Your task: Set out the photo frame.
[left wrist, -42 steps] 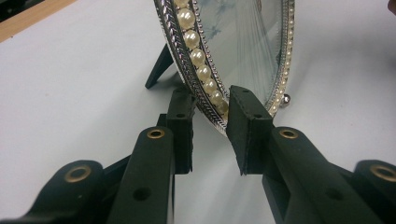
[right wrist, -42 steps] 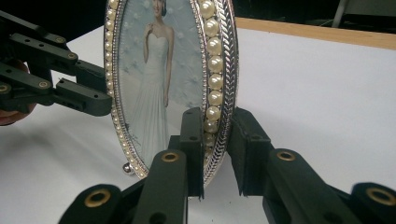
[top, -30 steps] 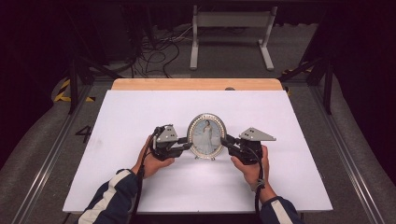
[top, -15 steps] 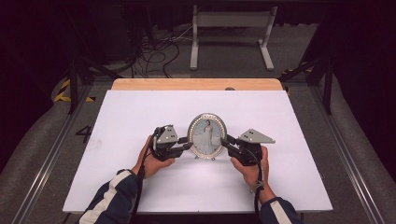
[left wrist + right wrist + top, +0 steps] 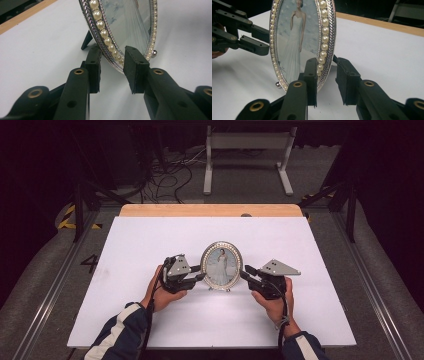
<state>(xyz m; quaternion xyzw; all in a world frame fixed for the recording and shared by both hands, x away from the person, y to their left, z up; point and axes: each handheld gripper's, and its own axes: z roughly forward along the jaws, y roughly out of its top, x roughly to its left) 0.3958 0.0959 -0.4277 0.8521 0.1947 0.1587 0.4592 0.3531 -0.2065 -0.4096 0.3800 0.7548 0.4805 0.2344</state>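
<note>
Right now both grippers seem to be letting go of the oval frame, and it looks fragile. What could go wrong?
1. The picture frame stands upright on a thin back strut; a jaw brushing its rim could tip it.
2. Both the left gripper and right gripper, whose jaws have just been opening, straddle the pearl rim; withdrawing sideways might drag it.

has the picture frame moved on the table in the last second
No. In the high view the oval picture frame stands at the same spot relative to the wooden table edge, between the left gripper and right gripper, whose jaws have just been opening.
</note>
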